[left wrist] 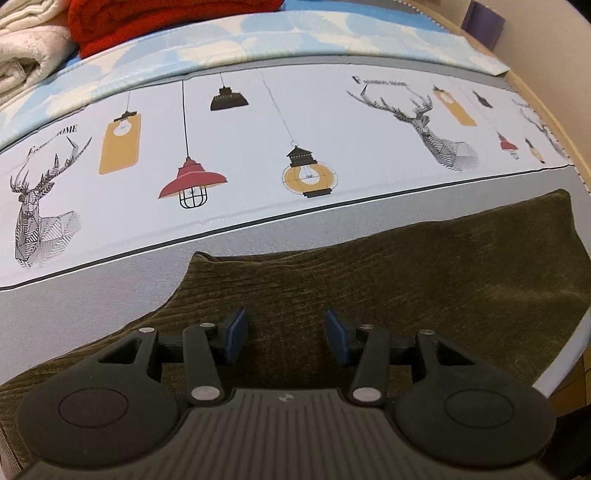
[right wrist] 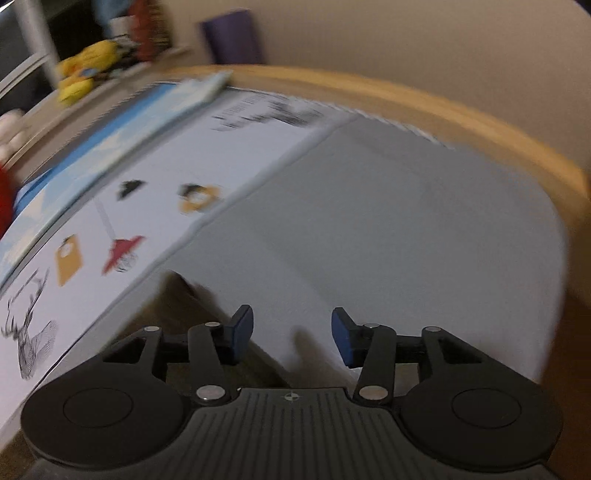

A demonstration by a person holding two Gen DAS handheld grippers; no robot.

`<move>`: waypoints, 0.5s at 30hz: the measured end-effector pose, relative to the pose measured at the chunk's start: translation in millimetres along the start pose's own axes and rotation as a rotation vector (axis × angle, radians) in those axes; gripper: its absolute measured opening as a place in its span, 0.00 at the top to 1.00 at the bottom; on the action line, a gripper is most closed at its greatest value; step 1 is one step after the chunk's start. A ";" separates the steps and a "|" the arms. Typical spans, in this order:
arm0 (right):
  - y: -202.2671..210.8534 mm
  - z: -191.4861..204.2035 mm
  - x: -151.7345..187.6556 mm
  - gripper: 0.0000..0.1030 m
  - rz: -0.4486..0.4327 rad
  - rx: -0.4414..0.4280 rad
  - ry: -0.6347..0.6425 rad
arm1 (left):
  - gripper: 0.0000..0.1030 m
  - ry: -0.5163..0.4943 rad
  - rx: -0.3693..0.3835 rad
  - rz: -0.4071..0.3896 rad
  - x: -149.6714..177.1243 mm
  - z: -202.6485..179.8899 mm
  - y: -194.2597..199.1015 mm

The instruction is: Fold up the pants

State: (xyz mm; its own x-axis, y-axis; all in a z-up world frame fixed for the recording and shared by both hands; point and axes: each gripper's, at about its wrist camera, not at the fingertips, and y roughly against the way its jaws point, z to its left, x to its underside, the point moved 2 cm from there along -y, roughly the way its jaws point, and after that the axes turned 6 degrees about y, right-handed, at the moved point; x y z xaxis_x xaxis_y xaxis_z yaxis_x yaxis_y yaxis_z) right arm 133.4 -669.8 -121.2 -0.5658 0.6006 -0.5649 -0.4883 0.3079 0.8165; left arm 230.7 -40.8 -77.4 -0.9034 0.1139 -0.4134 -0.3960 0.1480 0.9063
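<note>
Below, both grippers' fingers (left wrist: 236, 332) stand apart over olive pants (left wrist: 406, 266); nothing held.

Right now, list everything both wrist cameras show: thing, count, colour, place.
pants: one, dark olive, flat on the grey cloth, under the left gripper
tablecloth: one, white with lamp and deer prints, grey border
blue mat: one, blue-white, far edge
red fabric: one, far left
cream fabric: one, beside the red
yellow objects: blurred, background shelf
left gripper: black, blue pads, open
right gripper: same, open, over the pants' corner
</note>
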 end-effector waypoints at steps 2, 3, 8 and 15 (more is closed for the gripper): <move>8.5 -23.6 15.3 0.49 0.043 -0.006 -0.115 | 0.49 -0.004 0.015 -0.012 3.2 -0.8 7.4; 10.9 -33.2 24.5 0.49 0.070 -0.015 -0.166 | 0.49 -0.006 0.019 -0.017 4.7 -1.0 10.4; 23.9 -54.9 65.1 0.48 0.137 -0.068 -0.295 | 0.49 -0.010 0.030 -0.034 16.1 2.3 25.0; 19.4 -39.8 87.8 0.43 0.177 -0.120 -0.294 | 0.49 -0.003 0.010 -0.030 32.7 16.6 32.5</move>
State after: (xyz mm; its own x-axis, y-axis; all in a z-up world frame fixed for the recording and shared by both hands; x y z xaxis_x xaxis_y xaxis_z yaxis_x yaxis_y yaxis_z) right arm 47.8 -640.5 -159.7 -0.4415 0.8289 -0.3436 -0.4847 0.1019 0.8687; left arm 191.0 -15.9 -63.0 -0.8908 0.1117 -0.4405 -0.4211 0.1614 0.8925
